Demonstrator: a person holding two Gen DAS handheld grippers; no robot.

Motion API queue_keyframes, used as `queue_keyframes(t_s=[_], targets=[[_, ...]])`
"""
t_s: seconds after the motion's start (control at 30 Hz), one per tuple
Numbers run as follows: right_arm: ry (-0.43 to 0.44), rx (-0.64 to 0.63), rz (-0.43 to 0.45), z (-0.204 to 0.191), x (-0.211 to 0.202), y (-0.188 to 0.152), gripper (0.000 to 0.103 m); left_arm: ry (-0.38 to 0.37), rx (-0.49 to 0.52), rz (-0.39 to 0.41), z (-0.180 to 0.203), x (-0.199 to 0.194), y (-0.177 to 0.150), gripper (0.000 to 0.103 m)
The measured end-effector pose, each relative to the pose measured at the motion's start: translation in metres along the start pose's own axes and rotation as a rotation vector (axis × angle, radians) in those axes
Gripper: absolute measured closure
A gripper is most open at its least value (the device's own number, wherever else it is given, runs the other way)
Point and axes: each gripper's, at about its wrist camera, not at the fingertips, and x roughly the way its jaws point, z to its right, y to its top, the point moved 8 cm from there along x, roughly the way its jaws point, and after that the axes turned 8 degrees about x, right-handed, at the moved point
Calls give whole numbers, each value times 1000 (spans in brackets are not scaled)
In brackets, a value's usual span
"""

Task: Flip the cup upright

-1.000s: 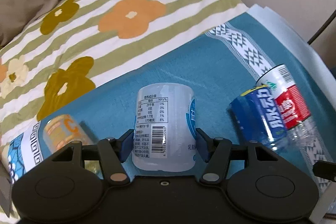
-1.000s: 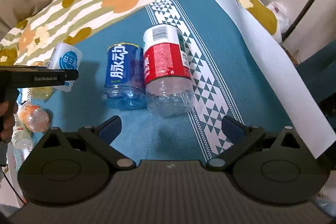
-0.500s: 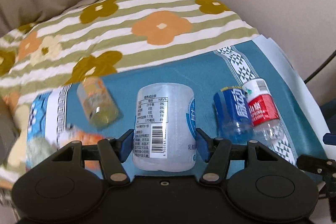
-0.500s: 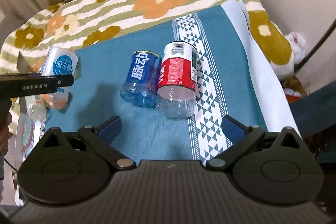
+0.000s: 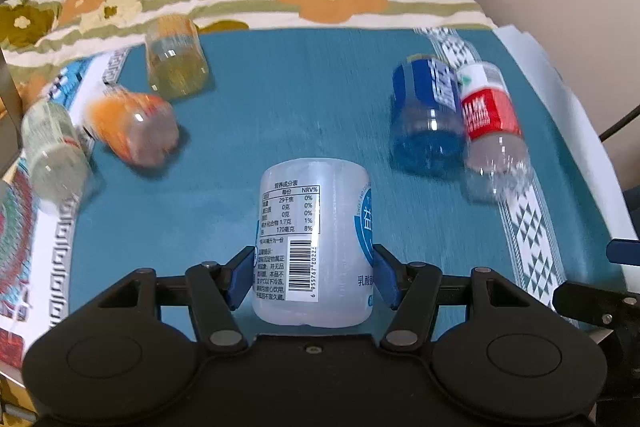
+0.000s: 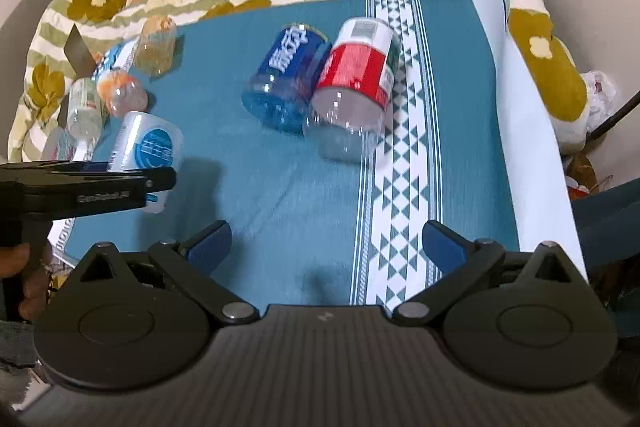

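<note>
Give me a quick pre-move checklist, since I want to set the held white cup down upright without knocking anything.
1. Left claw shut on the white cup, pads on both sides: ok.
2. Cup lifted off the teal cloth: ok, going by the right wrist view.
3. Which end of the cup is open: cannot tell.
4. Bare cloth ahead of the cup: ok.
5. Blue cup and red-label cup still lying down, apart from the held one: ok.
6. Right claw open and holding nothing: ok.

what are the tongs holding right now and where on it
The left tongs clamp the white labelled cup by its sides, at the near end. The right tongs hold nothing.
</note>
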Motion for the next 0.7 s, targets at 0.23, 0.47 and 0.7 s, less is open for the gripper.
queue_keyframes(t_s=[0.23, 0.47, 0.7], targets=[[1, 6, -33, 4, 11, -15, 0, 3, 13, -22, 4, 19, -12, 38], [-5, 14, -40, 10, 12, -21, 0, 10, 19, -17, 6, 23, -13, 36], [-9, 33, -29, 18, 7, -22, 0, 32, 35, -1, 11, 17, -12, 13]])
